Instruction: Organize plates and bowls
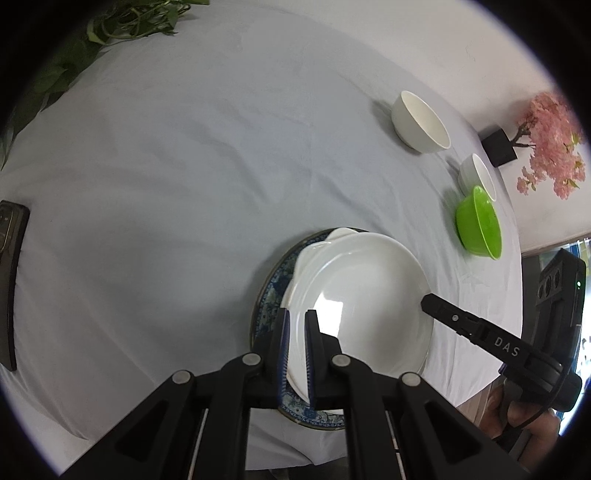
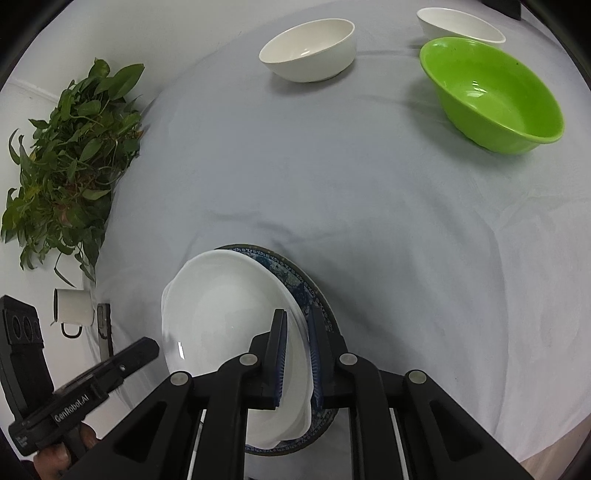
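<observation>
A white plate [image 1: 362, 295] [image 2: 221, 321] lies on a blue patterned plate [image 1: 271, 295] [image 2: 310, 295] at the table's near edge. My left gripper [image 1: 298, 325] [image 2: 147, 347] is shut on the white plate's left rim. My right gripper [image 2: 298, 328] [image 1: 428, 304] straddles the opposite rim with its pads slightly apart and a sliver of gap showing. Farther back stand a white bowl [image 1: 419, 123] [image 2: 308, 50], a smaller white bowl [image 1: 476, 177] [image 2: 460, 24] and a green bowl [image 1: 478, 227] [image 2: 491, 96], all upright and apart from the grippers.
A grey cloth [image 1: 184, 184] covers the round table. A dark phone [image 1: 11, 277] lies at its left edge. A leafy plant [image 2: 70, 158], a white mug [image 2: 72, 308] and a pink artificial tree [image 1: 550, 144] stand around the rim. A hand [image 2: 55, 458] holds the left gripper.
</observation>
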Available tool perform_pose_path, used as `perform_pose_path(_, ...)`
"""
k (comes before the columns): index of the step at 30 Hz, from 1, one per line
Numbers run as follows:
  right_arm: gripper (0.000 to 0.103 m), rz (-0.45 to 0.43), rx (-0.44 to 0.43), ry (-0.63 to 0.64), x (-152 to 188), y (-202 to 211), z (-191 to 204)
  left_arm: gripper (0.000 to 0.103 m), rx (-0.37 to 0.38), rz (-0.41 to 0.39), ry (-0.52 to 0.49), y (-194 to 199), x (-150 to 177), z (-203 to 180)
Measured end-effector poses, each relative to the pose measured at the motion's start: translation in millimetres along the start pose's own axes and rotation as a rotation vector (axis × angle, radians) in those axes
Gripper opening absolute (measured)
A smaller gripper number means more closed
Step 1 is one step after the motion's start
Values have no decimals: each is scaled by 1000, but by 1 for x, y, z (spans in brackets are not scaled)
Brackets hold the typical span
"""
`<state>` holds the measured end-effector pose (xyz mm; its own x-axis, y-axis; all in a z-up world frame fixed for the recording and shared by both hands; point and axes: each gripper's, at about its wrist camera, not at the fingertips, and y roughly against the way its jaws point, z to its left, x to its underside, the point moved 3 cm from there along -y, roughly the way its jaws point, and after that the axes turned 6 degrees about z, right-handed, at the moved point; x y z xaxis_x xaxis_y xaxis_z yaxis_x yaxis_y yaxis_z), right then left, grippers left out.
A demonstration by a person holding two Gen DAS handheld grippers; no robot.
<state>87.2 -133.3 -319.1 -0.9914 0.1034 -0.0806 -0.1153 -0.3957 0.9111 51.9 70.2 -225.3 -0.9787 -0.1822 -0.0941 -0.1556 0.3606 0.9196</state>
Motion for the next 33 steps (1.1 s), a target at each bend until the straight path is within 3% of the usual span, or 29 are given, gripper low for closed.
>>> perform_pose_path(8, 13, -38, 3, 94, -22, 9, 18, 6, 18, 21, 49, 1, -1, 13)
perform_pose_path(17, 8, -20, 6, 66, -22, -1, 11, 6, 104, 62, 100, -7, 4, 17)
perform_pose_path(27, 8, 3, 33, 88, -15, -6, 17, 6, 181, 89, 81, -12, 2, 3)
perform_pose_path(33, 9, 0, -3, 75, -12, 1, 13, 6, 187, 100, 50, -17, 1, -9)
